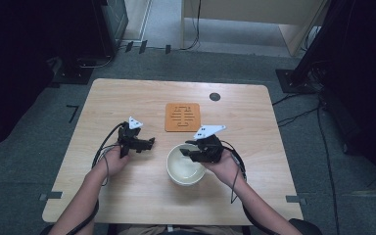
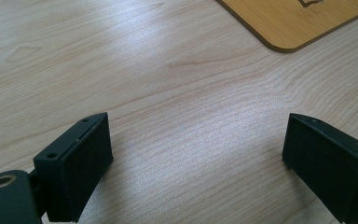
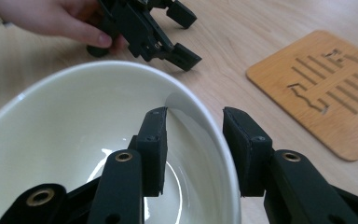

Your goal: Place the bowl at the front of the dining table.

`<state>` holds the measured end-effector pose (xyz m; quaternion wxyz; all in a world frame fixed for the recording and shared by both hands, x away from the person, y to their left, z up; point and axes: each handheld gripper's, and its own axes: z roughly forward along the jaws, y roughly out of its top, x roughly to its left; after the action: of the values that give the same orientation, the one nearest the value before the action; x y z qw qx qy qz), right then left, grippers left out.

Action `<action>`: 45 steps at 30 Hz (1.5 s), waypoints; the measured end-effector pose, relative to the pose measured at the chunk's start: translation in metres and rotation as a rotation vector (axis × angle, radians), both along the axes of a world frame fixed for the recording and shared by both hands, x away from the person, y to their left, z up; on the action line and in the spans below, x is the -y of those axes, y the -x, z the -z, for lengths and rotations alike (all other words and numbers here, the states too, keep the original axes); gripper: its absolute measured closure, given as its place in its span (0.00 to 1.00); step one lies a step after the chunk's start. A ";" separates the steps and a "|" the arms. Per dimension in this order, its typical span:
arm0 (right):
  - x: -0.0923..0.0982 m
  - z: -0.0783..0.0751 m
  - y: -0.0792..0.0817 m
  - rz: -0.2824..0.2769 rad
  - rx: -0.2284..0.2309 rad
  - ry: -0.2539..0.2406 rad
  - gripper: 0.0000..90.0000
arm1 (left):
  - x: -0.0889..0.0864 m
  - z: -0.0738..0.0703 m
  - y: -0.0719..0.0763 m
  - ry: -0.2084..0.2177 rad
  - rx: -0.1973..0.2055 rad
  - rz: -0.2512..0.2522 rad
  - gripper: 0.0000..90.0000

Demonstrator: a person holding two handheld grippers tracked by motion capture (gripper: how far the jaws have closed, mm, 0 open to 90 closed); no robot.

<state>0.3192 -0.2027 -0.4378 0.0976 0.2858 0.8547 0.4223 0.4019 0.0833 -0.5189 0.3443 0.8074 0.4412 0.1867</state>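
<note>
Standing at the near side of the counter [image 1: 127,98], I see a person who holds one tool in each hand. A white bowl [image 1: 184,164] sits on the wood, near the person and a little right of the middle, and it looks empty inside. The right gripper [image 3: 193,140] is at the bowl's right rim: one jaw is inside the bowl and the other is outside, so the wall stands between them. A gap shows on both sides of the rim, so the pads do not seem to press on it; the jaws are part open around the rim, not clamped. The left gripper [image 1: 138,143] rests low over bare wood to the left of the bowl, well apart from it, and its jaws stand wide open with nothing between them. An orange wooden trivet [image 1: 182,117] lies just beyond the bowl, toward the far side, and nothing is on it. My judgement is that the work concerns the bowl and perhaps this trivet, and that it is at an early point: the bowl is on the counter, not lifted. What is left seems to be closing on the rim, lifting and carrying the bowl.
</note>
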 end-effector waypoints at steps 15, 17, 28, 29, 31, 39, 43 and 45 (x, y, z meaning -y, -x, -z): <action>0.006 -0.005 0.014 -0.006 0.136 0.041 0.75 | 0.000 0.000 0.000 0.000 0.000 -0.001 0.09; 0.009 -0.008 0.015 -0.005 0.159 0.040 0.82 | 0.000 0.000 0.000 0.000 -0.001 -0.001 0.09; 0.013 -0.004 0.006 -0.043 0.115 0.024 0.78 | 0.000 0.000 0.000 0.000 0.000 -0.001 0.09; 0.014 -0.003 0.005 -0.042 0.112 0.025 0.76 | 0.000 0.000 0.000 0.000 0.000 -0.001 0.09; 0.016 0.000 0.002 -0.042 0.069 0.041 0.81 | 0.000 0.000 0.000 0.000 0.000 -0.001 0.09; 0.012 -0.004 0.003 -0.072 0.083 0.095 0.88 | 0.000 0.000 0.000 0.001 -0.001 -0.001 0.09; 0.005 -0.007 0.008 -0.061 0.143 0.146 0.88 | 0.000 0.000 0.000 0.000 -0.001 -0.001 0.09; 0.005 -0.009 0.010 -0.052 0.152 0.142 0.88 | 0.000 0.000 0.000 0.000 -0.001 -0.001 0.09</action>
<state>0.3095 -0.2081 -0.4292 0.1713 0.2232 0.8796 0.3835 0.4016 0.0834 -0.5188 0.3442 0.8072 0.4417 0.1865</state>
